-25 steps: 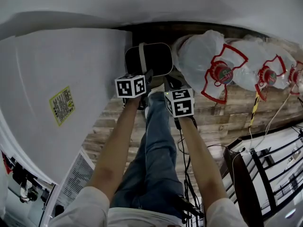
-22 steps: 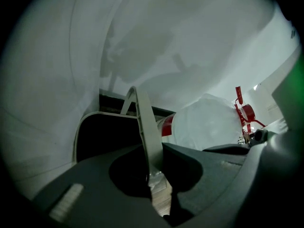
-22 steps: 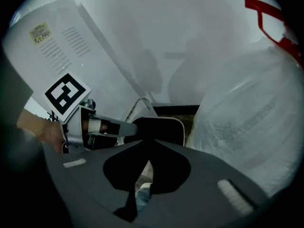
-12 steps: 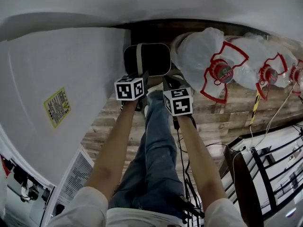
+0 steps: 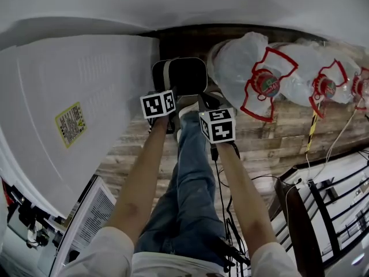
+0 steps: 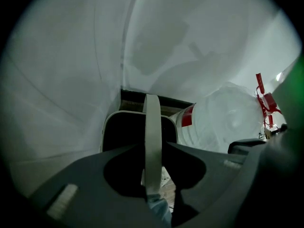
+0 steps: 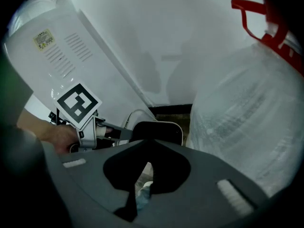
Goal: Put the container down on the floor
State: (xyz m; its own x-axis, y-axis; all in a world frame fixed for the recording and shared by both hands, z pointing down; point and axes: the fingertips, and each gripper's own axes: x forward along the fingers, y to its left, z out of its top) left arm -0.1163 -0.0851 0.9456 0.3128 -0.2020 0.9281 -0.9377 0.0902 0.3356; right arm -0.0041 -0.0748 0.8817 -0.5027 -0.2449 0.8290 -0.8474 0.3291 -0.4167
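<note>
The container (image 5: 187,74) is a dark bin with a pale rim and a flat white handle (image 5: 168,73). It is held near the dark skirting, between a white appliance and a bagged water bottle. Whether its base touches the wooden floor (image 5: 277,137) cannot be told. My left gripper (image 5: 168,92) is shut on the handle (image 6: 152,127), which runs straight up between its jaws (image 6: 153,151). My right gripper (image 5: 205,100) is beside it, just short of the bin (image 7: 159,129). Its jaws (image 7: 144,146) are together with nothing in them. The left gripper (image 7: 116,133) also shows in the right gripper view.
A tall white appliance (image 5: 75,108) stands close on the left. Large water bottles in plastic bags with red handles (image 5: 245,68) (image 5: 314,82) lie on the right along the wall. The person's jeans leg (image 5: 193,178), cables (image 5: 222,189) and a black rack (image 5: 323,212) are nearer me.
The container sits slightly lower in the head view than a second ago. Both grippers have barely moved, and the left one keeps its hold on the handle.
</note>
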